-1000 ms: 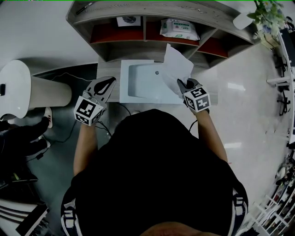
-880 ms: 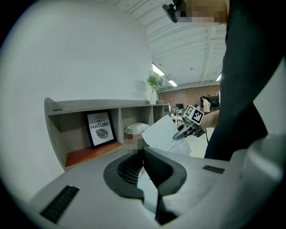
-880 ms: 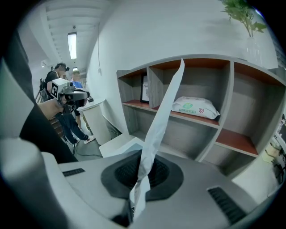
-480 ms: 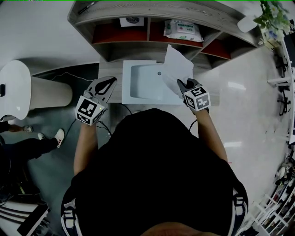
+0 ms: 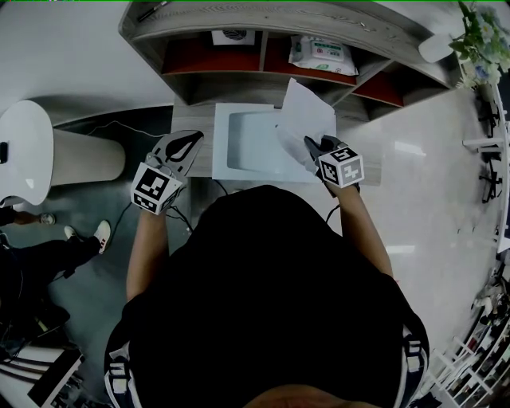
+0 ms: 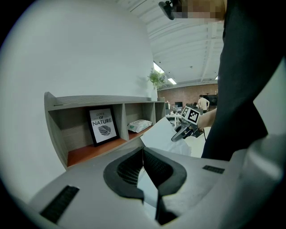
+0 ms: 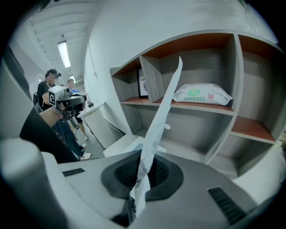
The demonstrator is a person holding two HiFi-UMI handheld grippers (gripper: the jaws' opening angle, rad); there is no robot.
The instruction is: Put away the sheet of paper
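Note:
The white sheet of paper stands on edge over the right side of a shallow white tray. My right gripper is shut on the sheet's lower corner. In the right gripper view the paper rises from between the pads of that gripper toward the shelf. My left gripper hovers left of the tray, its jaws together and empty. The left gripper view shows the left gripper's pads meeting, and beyond them the paper held by the right gripper.
Behind the tray stands a grey shelf unit with orange-floored compartments. One holds a framed print, another a wipes pack. A white rounded pedestal is at the left, with a person's legs below it. A plant stands at the top right.
Both grippers have edged slightly toward the shelf, the right one rolling a little with the paper still in it. The legs at the left have shifted.

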